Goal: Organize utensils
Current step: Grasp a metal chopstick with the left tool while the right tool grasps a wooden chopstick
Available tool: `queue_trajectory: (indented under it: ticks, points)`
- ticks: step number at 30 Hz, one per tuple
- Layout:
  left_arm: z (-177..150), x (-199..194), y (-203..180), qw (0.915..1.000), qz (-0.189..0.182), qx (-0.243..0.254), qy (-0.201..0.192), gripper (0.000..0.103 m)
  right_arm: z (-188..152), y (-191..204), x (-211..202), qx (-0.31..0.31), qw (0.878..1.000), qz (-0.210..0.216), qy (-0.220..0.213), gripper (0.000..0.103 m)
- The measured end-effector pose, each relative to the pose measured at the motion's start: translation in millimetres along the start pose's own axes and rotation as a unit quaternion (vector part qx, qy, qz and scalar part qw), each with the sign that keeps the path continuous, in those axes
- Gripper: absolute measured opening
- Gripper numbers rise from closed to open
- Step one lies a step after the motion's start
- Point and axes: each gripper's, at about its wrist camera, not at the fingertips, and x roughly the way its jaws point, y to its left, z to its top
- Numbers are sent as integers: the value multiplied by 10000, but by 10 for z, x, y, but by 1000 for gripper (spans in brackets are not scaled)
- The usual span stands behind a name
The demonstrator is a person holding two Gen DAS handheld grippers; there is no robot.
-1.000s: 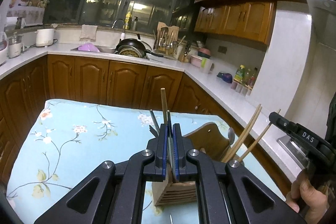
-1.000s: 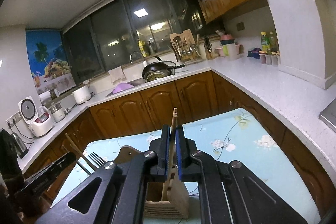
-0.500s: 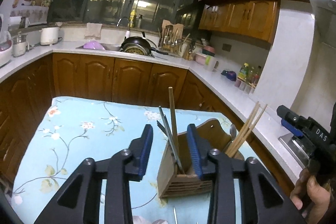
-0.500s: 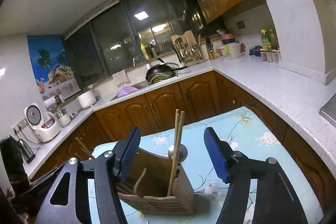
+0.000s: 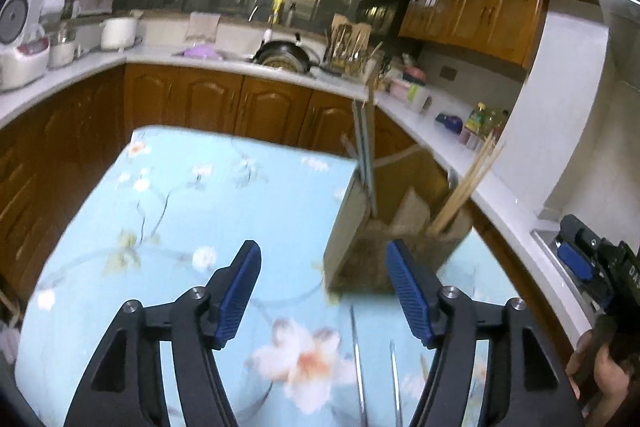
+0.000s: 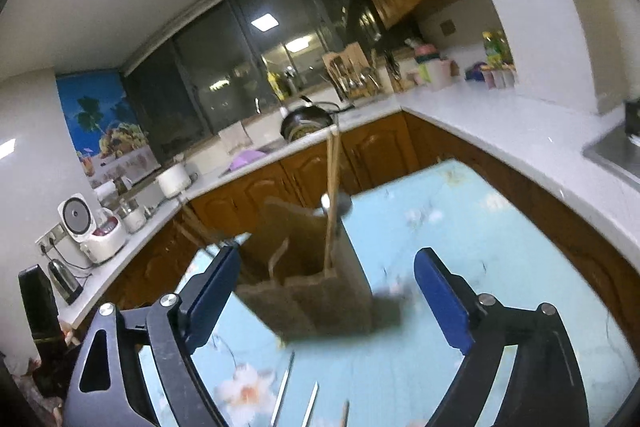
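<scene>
The left gripper (image 5: 322, 289) is released, its jaws opening with nothing between the blue pads; the right gripper (image 6: 326, 303) is likewise released and opening, its pads standing clear on either side of the wooden utensil holder (image 6: 316, 291) without touching it. That holder stands upright on the flowered blue tablecloth (image 5: 224, 195), just beyond both grippers. Wooden chopsticks (image 6: 332, 203) lean in its right compartment beside a metal spoon (image 6: 336, 203); in the left wrist view, a darker pair of utensils (image 5: 366, 163) stands in the left compartment.

Nearer the cameras, thin metal utensils (image 5: 360, 367) lie flat on the cloth, unsorted; blur hides what kind they are. These are probably light, stiff and slick, lying too low for an easy pinch. A grip across the handle near mid-length looks best, closing firmly so the piece does not swivel. The holder seems light enough to tip if knocked.
</scene>
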Motion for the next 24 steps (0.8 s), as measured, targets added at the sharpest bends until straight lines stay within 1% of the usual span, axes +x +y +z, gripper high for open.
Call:
queue_trajectory:
  ticks: [2,6,12,18,24]
  points:
    - [-101,-73,43,9999,4,-42,154,66,-131,-3,-48,-13,9999,-42,107,95]
    - [-249,-203,122,9992,22,-102,390,66,-398,-3,-135,-93,9990,-138,418,95]
    - [-412,-353,194,9978,56,-154,635,67,-686,15,-252,-260,9974,-314,597,95]
    - [-579,-370,200,9955,100,-192,919,67,-943,15,-231,-340,9943,-417,920,95]
    - [-588,-309,199,9934,130,-148,1133,67,-1064,21,-147,-436,9908,-499,1181,95]
